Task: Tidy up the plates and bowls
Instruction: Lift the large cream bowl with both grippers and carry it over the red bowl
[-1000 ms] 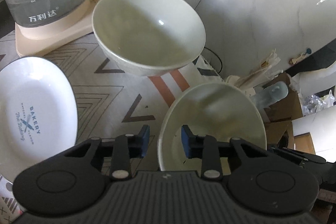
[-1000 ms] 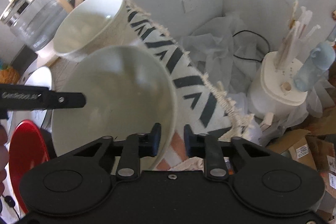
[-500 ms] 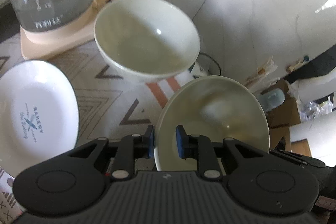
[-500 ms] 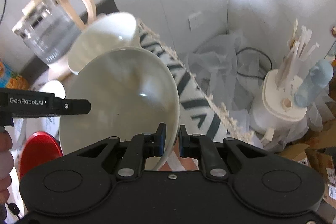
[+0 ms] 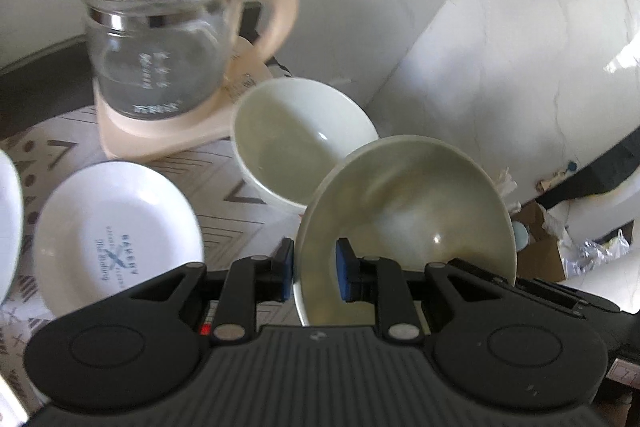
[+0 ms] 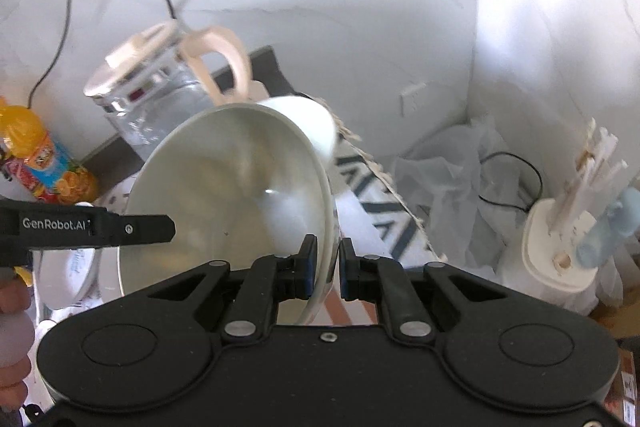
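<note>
Left gripper (image 5: 314, 273) clamped on near rim of pale green bowl (image 5: 408, 215), bowl tilted toward 1 o'clock above the patterned cloth (image 5: 224, 187). Right gripper (image 6: 327, 267) pinches same bowl's opposite rim, basin spreading to 10 o'clock; white bowl (image 5: 296, 139) just behind.

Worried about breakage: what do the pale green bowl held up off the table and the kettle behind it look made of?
Pale green bowl: probably glazed ceramic, going by its glossy highlight and thick rim. Clear kettle: see-through body, likely glass, with matte cream lid and handle, seemingly plastic.
</note>
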A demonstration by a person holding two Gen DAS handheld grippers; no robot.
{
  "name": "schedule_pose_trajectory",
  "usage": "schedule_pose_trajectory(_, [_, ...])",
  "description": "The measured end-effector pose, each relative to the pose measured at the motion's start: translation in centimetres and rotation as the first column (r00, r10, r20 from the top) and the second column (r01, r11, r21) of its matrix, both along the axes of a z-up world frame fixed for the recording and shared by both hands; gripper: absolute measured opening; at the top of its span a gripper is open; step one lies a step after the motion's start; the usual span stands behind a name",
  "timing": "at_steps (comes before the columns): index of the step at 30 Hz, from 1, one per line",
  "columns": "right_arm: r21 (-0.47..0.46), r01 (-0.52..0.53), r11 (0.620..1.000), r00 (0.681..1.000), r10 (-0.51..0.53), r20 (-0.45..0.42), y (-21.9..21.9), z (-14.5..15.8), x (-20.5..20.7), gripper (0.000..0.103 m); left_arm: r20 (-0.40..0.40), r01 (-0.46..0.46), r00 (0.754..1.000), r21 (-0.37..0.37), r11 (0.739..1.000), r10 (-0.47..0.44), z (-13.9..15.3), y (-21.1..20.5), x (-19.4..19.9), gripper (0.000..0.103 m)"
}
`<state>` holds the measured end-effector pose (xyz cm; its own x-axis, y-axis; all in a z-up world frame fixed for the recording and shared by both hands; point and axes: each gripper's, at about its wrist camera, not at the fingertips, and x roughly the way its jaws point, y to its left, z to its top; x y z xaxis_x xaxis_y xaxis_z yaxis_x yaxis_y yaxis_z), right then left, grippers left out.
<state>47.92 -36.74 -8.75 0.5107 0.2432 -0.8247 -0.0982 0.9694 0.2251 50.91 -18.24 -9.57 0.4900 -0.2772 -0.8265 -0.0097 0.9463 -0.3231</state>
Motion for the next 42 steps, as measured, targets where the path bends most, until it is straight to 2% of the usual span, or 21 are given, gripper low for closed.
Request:
schedule_pose_trajectory(9, [-0.013,-0.105,0.994,0.993,0.105,0.046,3.1,1.9,0.1,0.011,0.004,-0.103,0.995,-0.011,0.995,0.103,1.9,3.2,-1.4,0.020])
schedule_pose_trajectory(17, [-0.012,-0.184,0.983,0.982,0.184,0.041,5.4,2.4,-0.2,0.012,0.000,-0.170,0.985,-0.001,0.985,0.170,2.6,5.3,-3.1,0.020])
schedule_pose_trajectory(32, [0.013,-0.321,0.947,0.946,0.321,-0.032,8.6,2.0,-1.9,0.014,-0.074,-0.292,0.954,-0.019,0.956,0.290,1.3,8.4,-8.0,0.021])
schedule_pose_trajectory(42, [0.017,-0.379,0.925,0.923,0.380,-0.066,10.0,0.4,-2.5,0.014,-0.170,-0.342,0.927,-0.024,0.939,0.334,-1.1,9.5,-10.1,0.021])
